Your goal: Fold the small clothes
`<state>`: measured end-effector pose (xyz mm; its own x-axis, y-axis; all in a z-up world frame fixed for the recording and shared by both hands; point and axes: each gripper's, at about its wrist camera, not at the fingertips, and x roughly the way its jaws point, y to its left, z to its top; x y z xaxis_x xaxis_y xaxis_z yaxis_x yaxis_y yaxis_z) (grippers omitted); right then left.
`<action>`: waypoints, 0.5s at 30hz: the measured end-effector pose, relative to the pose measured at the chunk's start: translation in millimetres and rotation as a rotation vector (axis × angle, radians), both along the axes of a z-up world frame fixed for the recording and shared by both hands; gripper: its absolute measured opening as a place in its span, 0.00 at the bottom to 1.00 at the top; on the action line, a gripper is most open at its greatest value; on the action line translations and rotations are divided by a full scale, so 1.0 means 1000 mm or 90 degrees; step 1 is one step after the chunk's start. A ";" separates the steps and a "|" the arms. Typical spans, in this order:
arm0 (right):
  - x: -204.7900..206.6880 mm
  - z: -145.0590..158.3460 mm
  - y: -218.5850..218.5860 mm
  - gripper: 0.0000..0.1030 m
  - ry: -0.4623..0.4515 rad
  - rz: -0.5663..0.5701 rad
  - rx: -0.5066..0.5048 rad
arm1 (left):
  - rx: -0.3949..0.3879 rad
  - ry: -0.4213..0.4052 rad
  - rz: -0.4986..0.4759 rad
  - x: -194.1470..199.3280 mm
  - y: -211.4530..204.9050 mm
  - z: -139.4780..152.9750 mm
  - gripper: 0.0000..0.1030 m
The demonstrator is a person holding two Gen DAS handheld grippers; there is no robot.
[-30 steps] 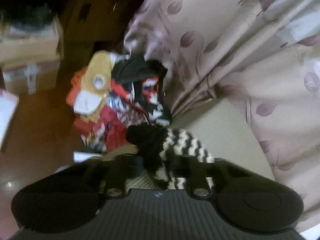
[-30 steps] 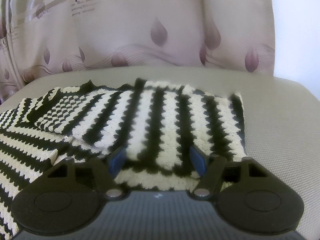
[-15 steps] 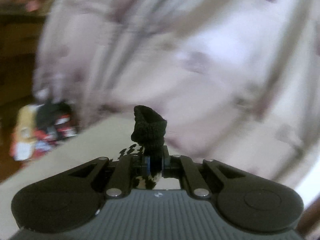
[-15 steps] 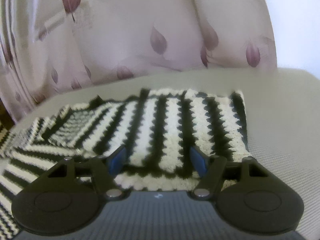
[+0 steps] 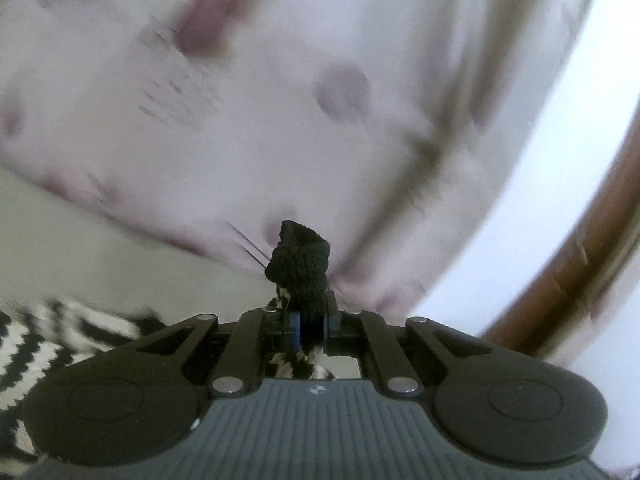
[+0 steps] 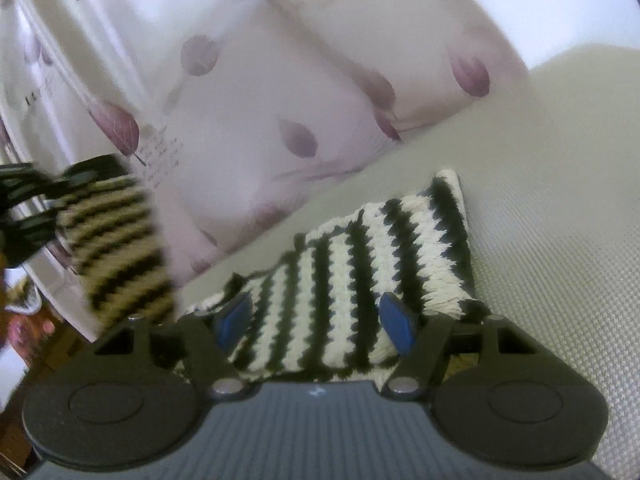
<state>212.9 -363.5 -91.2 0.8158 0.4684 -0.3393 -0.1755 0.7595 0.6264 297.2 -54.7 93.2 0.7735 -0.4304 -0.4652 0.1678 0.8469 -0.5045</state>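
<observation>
Striped sweater [image 6: 360, 280]: black-and-cream knit, body flat on the grey cushion [image 6: 560, 280], filling the middle of the right wrist view. One sleeve [image 6: 116, 240] is up in the air at 9 o'clock in that view, blurred, hanging in front of the leaf-print curtain [image 6: 240, 120].

Left gripper [image 5: 311, 326]: jaws pinched tight on the black cuff [image 5: 302, 268], which sticks up past the tips at 12 o'clock. More stripe shows at 8 o'clock in the left wrist view.

Right gripper [image 6: 316, 320]: jaws spread wide, blue pads [image 6: 394, 322] either side of the near hem, low over the knit. Can't tell if they're touching it; nothing is clamped.

Step in hand, my read: sleeve fold across the body.

How to do it well:
- Carry the cuff over towards the far side of the body, low and flat, so the sleeve lays down without a twist (knit is heavy and floppy, it'll drag).
- Use the right gripper as an anchor on the hem so the body doesn't slide on the cushion.
- Let go of the cuff only once it's resting on the stripes, inside the body's outline.
- Risk: yanking the sleeve bunches the shoulder.
</observation>
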 end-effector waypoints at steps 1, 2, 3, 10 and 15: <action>0.000 0.000 -0.002 0.68 -0.001 0.002 0.008 | 0.005 0.010 -0.016 0.005 -0.019 -0.012 0.09; -0.001 -0.001 -0.004 0.68 -0.001 0.003 0.015 | 0.007 0.022 -0.030 0.007 -0.034 -0.026 0.09; -0.001 -0.002 -0.005 0.68 -0.001 0.003 0.021 | 0.007 0.034 -0.043 0.009 -0.045 -0.039 0.09; -0.002 -0.007 -0.018 0.68 0.001 -0.002 0.074 | 0.005 0.093 -0.129 0.021 -0.090 -0.111 0.13; 0.001 -0.010 -0.025 0.68 0.008 -0.004 0.105 | 0.018 0.048 -0.155 0.010 -0.103 -0.120 0.90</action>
